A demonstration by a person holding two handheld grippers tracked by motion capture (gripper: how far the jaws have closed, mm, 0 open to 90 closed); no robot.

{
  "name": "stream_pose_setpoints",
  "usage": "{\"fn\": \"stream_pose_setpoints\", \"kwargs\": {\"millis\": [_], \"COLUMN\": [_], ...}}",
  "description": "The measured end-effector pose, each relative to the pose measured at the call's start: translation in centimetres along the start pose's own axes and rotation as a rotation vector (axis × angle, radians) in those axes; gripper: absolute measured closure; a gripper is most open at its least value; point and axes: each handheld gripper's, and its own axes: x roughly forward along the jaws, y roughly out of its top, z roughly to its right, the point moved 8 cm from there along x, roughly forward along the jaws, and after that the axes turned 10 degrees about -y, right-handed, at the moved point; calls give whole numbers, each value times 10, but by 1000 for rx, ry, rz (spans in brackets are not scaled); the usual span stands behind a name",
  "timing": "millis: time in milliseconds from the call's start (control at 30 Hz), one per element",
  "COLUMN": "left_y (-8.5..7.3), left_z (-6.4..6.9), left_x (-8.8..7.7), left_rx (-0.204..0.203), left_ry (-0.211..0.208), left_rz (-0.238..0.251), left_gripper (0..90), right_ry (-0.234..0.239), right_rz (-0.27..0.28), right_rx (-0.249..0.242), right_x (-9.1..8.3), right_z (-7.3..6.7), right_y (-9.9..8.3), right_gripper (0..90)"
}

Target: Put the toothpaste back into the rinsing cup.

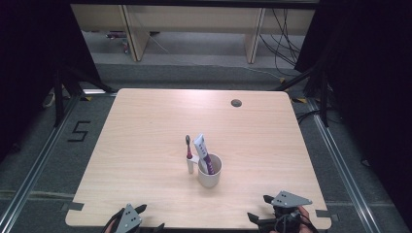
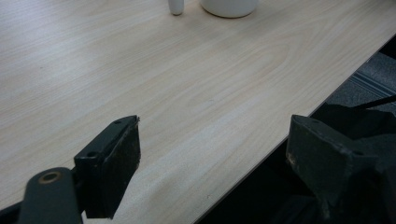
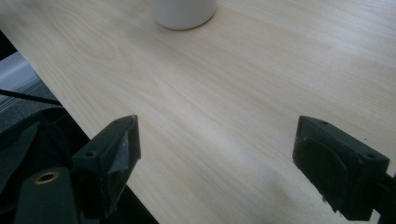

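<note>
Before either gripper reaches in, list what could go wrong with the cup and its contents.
1. The toothpaste tube leans out over the white cup's rim; catching it could tip the cup.
2. The toothbrush stands upright close beside the cup, so a wide-open left hand-held gripper may knock it over.
3. The right hand-held gripper starts at the table edge, a long reach.

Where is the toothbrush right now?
In the high view the toothbrush stands upright near the middle of the table, touching the left side of the white cup that holds the toothpaste tube.
</note>
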Motion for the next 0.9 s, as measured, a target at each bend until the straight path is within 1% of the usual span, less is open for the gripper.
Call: {"fn": "stream_pose_setpoints", "kwargs": {"millis": [33,100,133,167,233,267,300,333,367,433,467,500,533,567,600,667,733,800,867,900], "left_y": [0,0,0,0,0,0,0,0,0,0,0,0,0,0,0,0,0,0,0,0], "left_z": [0,0,0,0,0,0,0,1,1,1,1,1,0,0,1,1,1,1,1,1], "left_x": [0,0,0,0,0,1,1,2,1,2,1,1,2,2,2,1,1,1,2,2], "left_rx": [-2,-3,-2,-3,-2,0,0,-7,-6,-7,-8,-8,-5,-7,-8,-6,-4,-7,-7,-4], "left_ry": [0,1,1,1,-2,-2,-4,-4,-2,-3,-2,-1,-2,-2,-1,-1,-1,-1,0,-3], "left_rz": [1,0,2,1,2,1,6,14,6,14,8,8,12,12,9,7,8,8,8,5], "left_gripper": [173,172,172,172,172,171,171,171,171,171,171,171,171,171,171,171,171,171,171,171], "right_ry": [4,-5,11,0,7,-2,-22,-19,-23,-19,-25,-1,-13,-13,-6,-25,-23,-5,-18,-17], "right_rz": [-6,-4,-10,-10,-10,-15,-15,-22,-20,-28,-22,-30,-27,-24,-35,-31,-31,-28,-33,-36], "right_rx": [-4,-13,-3,-8,-14,-13,-14,4,-12,0,-18,-13,-17,-17,-5,-12,-13,-10,2,13], "right_x": [-1,-1,-1,-2,-1,-2,-3,-4,-4,-4,-3,-3,-3,-4,-4,-4,-4,-3,-4,-4], "right_z": [-1,0,-2,-1,-1,0,1,-1,1,0,2,0,1,2,1,3,3,3,3,3], "right_y": [-1,-2,-3,-3,-4,-5,-6,-7,-7,-8,-8,-8,-8,-8,-9,-9,-9,-9,-9,-10], "right_gripper": [163,163,163,163,163,163,163,163,163,163,163,163,163,163,163,163,163,163,163,163]}}
